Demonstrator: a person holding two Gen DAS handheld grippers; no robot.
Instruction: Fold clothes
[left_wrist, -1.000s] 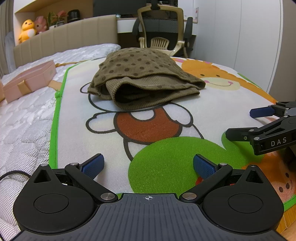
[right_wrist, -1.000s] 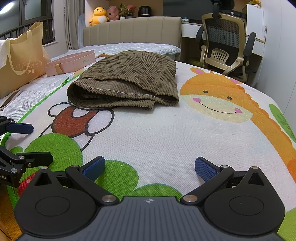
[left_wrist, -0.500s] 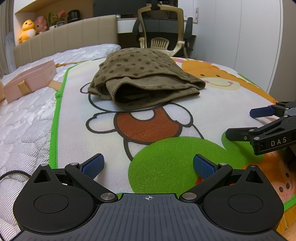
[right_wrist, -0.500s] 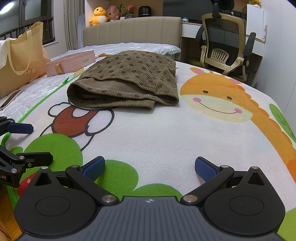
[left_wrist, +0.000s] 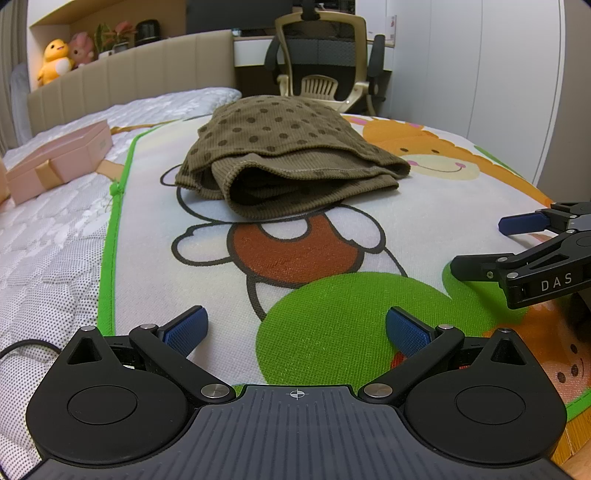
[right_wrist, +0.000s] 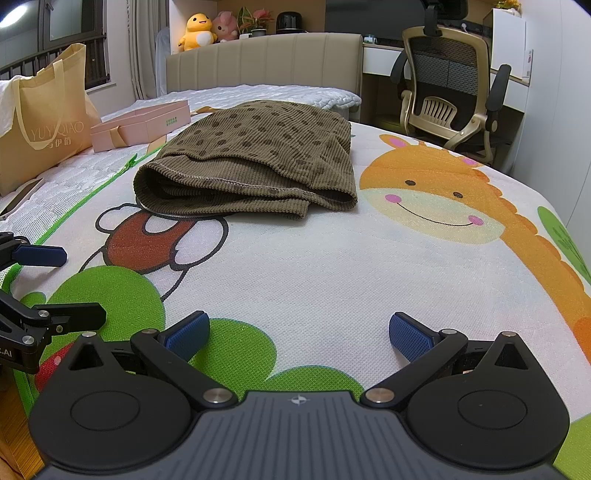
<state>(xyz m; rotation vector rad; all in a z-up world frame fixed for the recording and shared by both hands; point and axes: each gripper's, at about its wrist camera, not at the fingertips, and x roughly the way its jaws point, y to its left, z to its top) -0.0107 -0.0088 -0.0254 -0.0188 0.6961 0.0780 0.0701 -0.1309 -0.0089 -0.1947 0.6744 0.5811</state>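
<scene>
A brown dotted corduroy garment (left_wrist: 284, 162) (right_wrist: 255, 162) lies folded into a thick bundle on the cartoon play mat (left_wrist: 332, 325) (right_wrist: 332, 266), well ahead of both grippers. My left gripper (left_wrist: 295, 328) rests low near the mat's front edge, open, with nothing between its blue pads. My right gripper (right_wrist: 299, 332) sits beside it to the right, also open and empty. Each shows in the other's view: the right gripper (left_wrist: 480, 243) at the right edge, the left gripper (right_wrist: 74, 284) at the left edge. Neither touches the garment.
A pink gift box (left_wrist: 59, 162) (right_wrist: 144, 123) lies on the white mattress to the left, with a tan tote bag (right_wrist: 44, 122) further left. An office chair (right_wrist: 450, 99) stands beyond the bed's far right corner. Plush toys (right_wrist: 199, 31) sit on the headboard shelf.
</scene>
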